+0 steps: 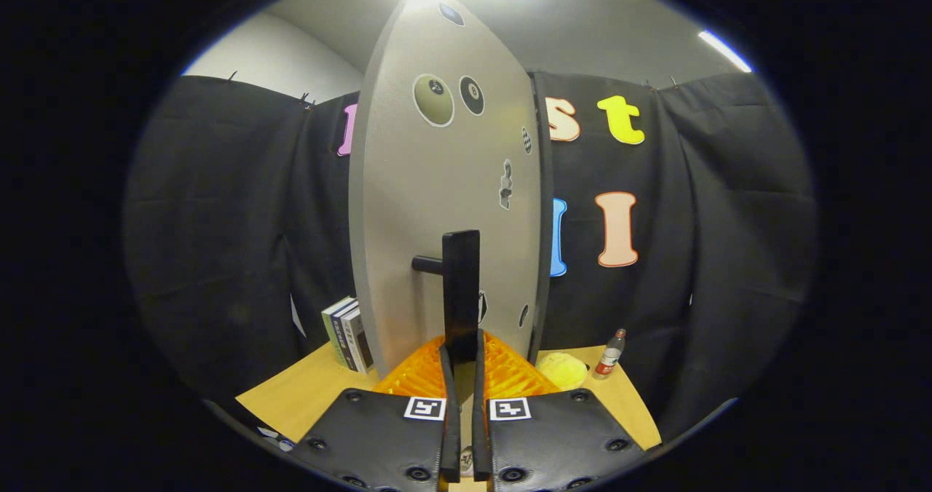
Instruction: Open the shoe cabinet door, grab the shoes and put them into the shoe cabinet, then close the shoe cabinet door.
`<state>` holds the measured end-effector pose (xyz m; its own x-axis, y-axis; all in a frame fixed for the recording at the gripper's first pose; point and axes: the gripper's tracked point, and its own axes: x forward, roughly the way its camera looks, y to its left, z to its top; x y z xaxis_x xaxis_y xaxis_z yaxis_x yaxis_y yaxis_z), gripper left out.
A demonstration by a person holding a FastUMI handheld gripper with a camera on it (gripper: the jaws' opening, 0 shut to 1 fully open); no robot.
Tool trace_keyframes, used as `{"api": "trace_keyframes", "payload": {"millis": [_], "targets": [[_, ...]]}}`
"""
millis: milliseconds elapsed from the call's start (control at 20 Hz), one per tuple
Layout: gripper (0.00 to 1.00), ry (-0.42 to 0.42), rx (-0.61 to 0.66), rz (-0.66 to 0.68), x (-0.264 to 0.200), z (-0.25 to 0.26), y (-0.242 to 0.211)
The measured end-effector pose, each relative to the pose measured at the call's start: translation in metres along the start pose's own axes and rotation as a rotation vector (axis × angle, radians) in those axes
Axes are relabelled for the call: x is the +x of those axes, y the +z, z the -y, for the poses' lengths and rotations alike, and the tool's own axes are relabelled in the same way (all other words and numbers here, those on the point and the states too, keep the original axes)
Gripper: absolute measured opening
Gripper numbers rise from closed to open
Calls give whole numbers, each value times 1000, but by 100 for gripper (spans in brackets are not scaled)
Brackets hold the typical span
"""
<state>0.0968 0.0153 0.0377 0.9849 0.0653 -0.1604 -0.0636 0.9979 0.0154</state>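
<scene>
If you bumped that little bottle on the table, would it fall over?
Probably. The bottle stands upright, tall and narrow, so it looks tippy, and being round it would likely roll across the table. It seems small and light. The tongs are busy, closed on the door handle.

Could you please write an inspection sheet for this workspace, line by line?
Surface: wooden table, lit from above.
Job's things: cabinet door stands edge-on ahead, with round stickers; its black handle is upright. No shoes seen.
Clutter: books stand left of the door; a bottle and a yellow round thing sit to its right.
Grippers: gripper is shut on the handle's lower end, jaws nearly together.
Cables: nothing seen.
Surroundings: black cloth wall behind the table; white ceiling with a strip light.
</scene>
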Motion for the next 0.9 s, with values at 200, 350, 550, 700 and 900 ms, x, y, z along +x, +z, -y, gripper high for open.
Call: {"api": "trace_keyframes", "payload": {"millis": [200,350,550,700,900], "targets": [[8,-2,-43,6,-3,15,-1],[11,-22,-44,22,-6,33,2],[17,-79,-42,58,-5,66,5],[22,-96,-19,72,-11,93,4],[41,-71,49,65,-15,115,3]]}}
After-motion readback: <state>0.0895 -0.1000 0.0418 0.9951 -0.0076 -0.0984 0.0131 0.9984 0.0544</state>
